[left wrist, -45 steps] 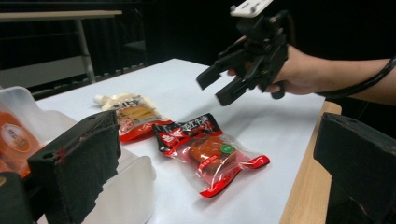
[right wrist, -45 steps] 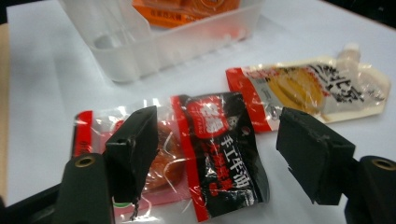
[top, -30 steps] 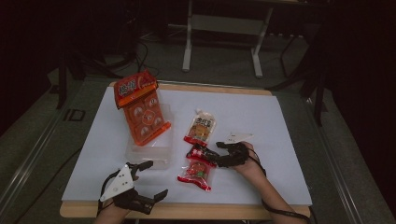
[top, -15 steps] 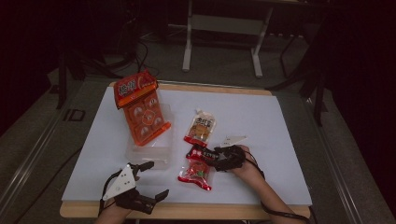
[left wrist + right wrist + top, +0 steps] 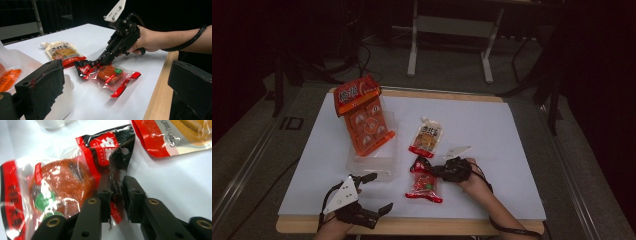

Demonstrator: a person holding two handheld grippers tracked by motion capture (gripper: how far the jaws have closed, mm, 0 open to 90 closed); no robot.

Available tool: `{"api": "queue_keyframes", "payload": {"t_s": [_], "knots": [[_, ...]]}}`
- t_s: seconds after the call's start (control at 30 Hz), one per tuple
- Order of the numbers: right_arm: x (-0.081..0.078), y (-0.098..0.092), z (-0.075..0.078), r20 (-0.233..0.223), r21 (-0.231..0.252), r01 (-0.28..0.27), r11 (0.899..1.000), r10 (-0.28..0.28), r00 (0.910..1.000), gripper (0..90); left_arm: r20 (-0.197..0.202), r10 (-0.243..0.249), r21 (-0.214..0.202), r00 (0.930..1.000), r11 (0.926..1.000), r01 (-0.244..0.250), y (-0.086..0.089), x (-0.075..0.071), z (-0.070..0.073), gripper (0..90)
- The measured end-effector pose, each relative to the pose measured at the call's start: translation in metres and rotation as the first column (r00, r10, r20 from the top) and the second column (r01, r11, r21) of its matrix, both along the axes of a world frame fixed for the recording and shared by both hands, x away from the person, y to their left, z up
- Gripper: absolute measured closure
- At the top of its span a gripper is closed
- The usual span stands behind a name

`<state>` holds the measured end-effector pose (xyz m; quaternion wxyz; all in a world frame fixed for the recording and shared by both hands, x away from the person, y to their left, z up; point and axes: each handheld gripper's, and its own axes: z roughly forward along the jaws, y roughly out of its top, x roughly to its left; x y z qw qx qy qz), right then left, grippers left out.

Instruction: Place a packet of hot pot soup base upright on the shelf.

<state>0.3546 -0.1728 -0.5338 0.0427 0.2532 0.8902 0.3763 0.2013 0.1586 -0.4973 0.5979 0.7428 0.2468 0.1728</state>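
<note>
Dark room; metal stand [image 5: 451,30] behind white-topped table [image 5: 492,125].

Dim lab or studio — white-covered table [image 5: 492,125], metal stand legs [image 5: 449,45], floor cables [image 5: 367,55] behind.

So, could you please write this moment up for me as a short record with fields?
Surface: white table top
Right gripper: jaws just closing, pinching the edge of the red clear-windowed snack pouch
Left gripper: open, holding nothing, near the table's front edge
Pouch state: lying on the table, one end lifted by the jaws
Nearby: yellow spouted sauce pouch; orange multi-cup snack pack leaning on a clear plastic container
</note>
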Motion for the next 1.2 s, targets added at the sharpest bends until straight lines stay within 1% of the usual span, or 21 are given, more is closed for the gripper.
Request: {"api": "queue_keyframes", "payload": {"t_s": [0.1, 0.2, 0.27, 0.33, 0.43, 0.47, 0.53, 0.6, 0.67, 0.8, 0.83, 0.87, 0.9, 0.93, 1.03, 1.2], "knots": [[-0.001, 0.002, 0.001, -0.034, 0.001, 0.019, 1.0, -0.019, 0.9993, 82.6, -0.003, 0.003, 0.007, 1.0, 1.0, -0.003, 0.0, 0.0, 0.0, 1.2], [-0.003, 0.006, 0.004, -0.014, -0.015, 0.022, 1.0, -0.022, 0.9997, 86.5, -0.002, 0.014, 0.014, 0.9999, 0.9998, -0.014, 0.0, 0.0, 0.001, 1.2], [-0.006, 0.008, 0.007, 0.009, -0.032, 0.02, 0.999, -0.02, 0.9998, 87.4, -0.009, 0.02, 0.01, 0.9998, 0.9998, -0.02, 0.001, 0.001, 0.001, 1.2], [-0.007, 0.008, 0.009, 0.016, -0.024, 0.022, 0.999, -0.021, 0.9996, 88.2, -0.013, 0.02, 0.003, 0.9997, 0.9998, -0.02, 0.001, 0.001, 0.001, 1.2], [-0.009, 0.006, 0.015, 0.019, -0.003, 0.023, 1.0, -0.023, 0.9996, 88.6, -0.022, 0.019, 0.006, 0.9996, 0.9998, -0.019, 0.001, 0.001, 0.001, 3.2], [-0.01, 0.005, 0.017, 0.029, -0.002, 0.021, 1.0, -0.021, 0.9994, 88.7, -0.024, 0.017, 0.005, 0.9996, 0.9998, -0.017, 0.0, 0.001, 0.002, 3.2], [-0.012, 0.004, 0.022, 0.03, 0.014, 0.02, 1.0, -0.02, 0.9993, 88.8, -0.026, 0.018, 0.008, 0.9995, 0.9998, -0.017, -0.001, 0.0, 0.003, 3.2], [-0.014, 0.002, 0.026, 0.044, 0.025, 0.018, 1.0, -0.02, 0.9988, 88.8, -0.027, 0.015, -0.001, 0.9995, 0.9999, -0.015, -0.001, 0.0, 0.005, 3.2], [-0.016, 0.001, 0.032, 0.052, 0.039, 0.017, 0.999, -0.019, 0.9985, 88.9, -0.021, 0.026, 0.006, 0.9994, 0.9996, -0.026, -0.002, -0.001, 0.007, 3.1], [-0.021, -0.002, 0.043, 0.076, 0.066, 0.008, 0.998, -0.013, 0.997, 89.2, -0.025, 0.033, -0.002, 0.9991, 0.9994, -0.033, -0.001, -0.001, 0.011, 3.1], [-0.021, -0.002, 0.043, 0.076, 0.066, 0.008, 0.998, -0.013, 0.997, 89.2, -0.025, 0.033, -0.002, 0.9991, 0.9994, -0.033, -0.001, -0.001, 0.011, 3.1], [-0.023, -0.002, 0.046, 0.083, 0.072, 0.005, 0.997, -0.011, 0.9965, 89.2, -0.021, 0.037, 0.008, 0.9991, 0.9993, -0.037, 0.0, 0.0, 0.014, 3.1], [-0.027, -0.003, 0.053, 0.097, 0.086, -0.006, 0.996, -0.003, 0.9953, 89.4, -0.018, 0.041, 0.008, 0.999, 0.9991, -0.041, 0.0, 0.0, 0.015, 3.2], [-0.029, -0.004, 0.055, 0.104, 0.094, -0.008, 0.996, -0.002, 0.9946, 89.4, -0.017, 0.041, 0.011, 0.999, 0.9991, -0.041, 0.0, 0.0, 0.016, 3.2], [-0.034, -0.004, 0.063, 0.119, 0.112, -0.021, 0.994, 0.008, 0.9928, 89.5, -0.01, 0.043, 0.015, 0.999, 0.999, -0.043, -0.001, 0.001, 0.019, 3.2], [-0.042, -0.007, 0.074, 0.136, 0.139, -0.03, 0.99, 0.011, 0.9906, 89.5, 0.0, 0.036, 0.042, 0.9994, 0.9985, -0.036, -0.005, 0.002, 0.023, 3.6]]}}
